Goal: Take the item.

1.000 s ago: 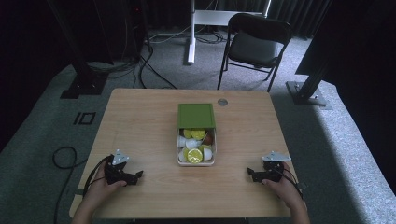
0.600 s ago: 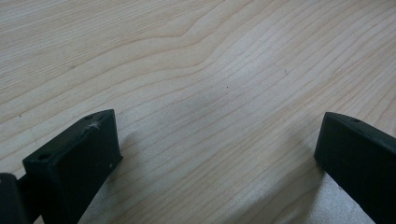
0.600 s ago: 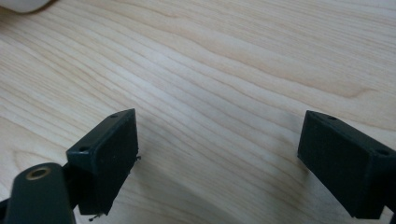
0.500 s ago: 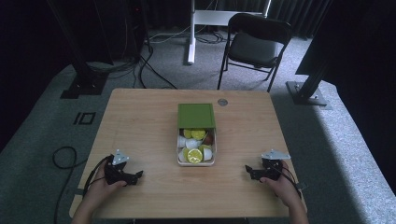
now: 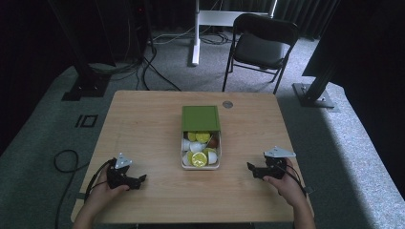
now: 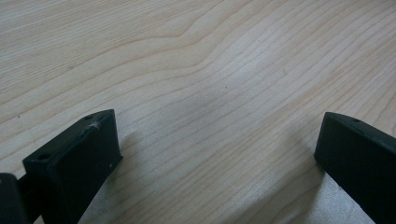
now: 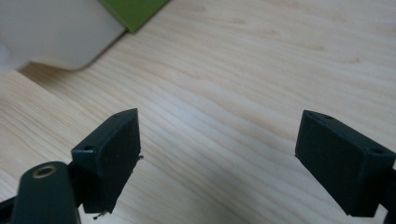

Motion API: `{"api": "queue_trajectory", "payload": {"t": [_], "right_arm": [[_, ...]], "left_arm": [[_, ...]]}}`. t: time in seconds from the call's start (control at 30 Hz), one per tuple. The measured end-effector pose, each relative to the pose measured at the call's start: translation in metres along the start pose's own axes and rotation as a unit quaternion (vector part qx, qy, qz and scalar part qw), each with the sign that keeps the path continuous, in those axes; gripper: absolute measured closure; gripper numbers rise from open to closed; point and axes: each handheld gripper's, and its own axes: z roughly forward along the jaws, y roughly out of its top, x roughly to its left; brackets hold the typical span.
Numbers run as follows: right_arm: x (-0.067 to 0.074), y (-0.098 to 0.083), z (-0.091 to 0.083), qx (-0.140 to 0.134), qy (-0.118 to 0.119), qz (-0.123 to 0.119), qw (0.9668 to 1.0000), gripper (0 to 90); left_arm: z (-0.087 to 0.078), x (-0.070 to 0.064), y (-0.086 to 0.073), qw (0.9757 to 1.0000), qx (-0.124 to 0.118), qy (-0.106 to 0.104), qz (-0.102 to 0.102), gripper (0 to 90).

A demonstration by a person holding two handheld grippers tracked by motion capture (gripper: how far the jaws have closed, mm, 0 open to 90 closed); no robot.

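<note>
Right tool (image 5: 251,168) lifted, gaping — left tool (image 5: 139,180) resting on table (image 5: 143,124).

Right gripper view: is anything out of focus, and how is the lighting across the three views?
Right gripper view: the white box at top left is blurred, wood grain sharp. Left gripper view: soft shadows beside both jaws on the table. High view: dim surroundings, a brighter band on the carpet at right.

No readable text anywhere

We find no lettering, brand, number or sign that we can read on the pale wooden table (image 5: 143,124), on the white rectangular tray with its green sliding lid (image 5: 200,118), or on the small round capsules (image 5: 199,159) inside it; their tops are too small to make out.
</note>
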Motion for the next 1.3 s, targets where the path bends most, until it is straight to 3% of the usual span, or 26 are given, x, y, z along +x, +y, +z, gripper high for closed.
{"api": "queue_trajectory", "payload": {"t": [0.37,0.67,1.1,1.3], "right_arm": [[0.013,0.023,-0.007,-0.025,0.013,-0.013,0.9995,13.1],[0.028,0.053,-0.019,-0.061,0.026,-0.035,0.9972,13.0],[0.050,0.077,-0.017,-0.073,0.047,-0.060,0.9945,13.1],[0.066,0.088,-0.012,-0.079,0.068,-0.075,0.9918,13.5]], "left_arm": [[0.000,0.000,0.000,1.0000,0.000,0.000,0.000,1.0],[0.000,0.000,0.000,1.0000,0.001,0.000,0.001,1.0],[0.000,0.000,0.000,1.0000,0.001,0.000,0.001,1.0],[0.000,0.000,0.000,1.0000,-0.001,0.000,-0.001,1.0]]}}
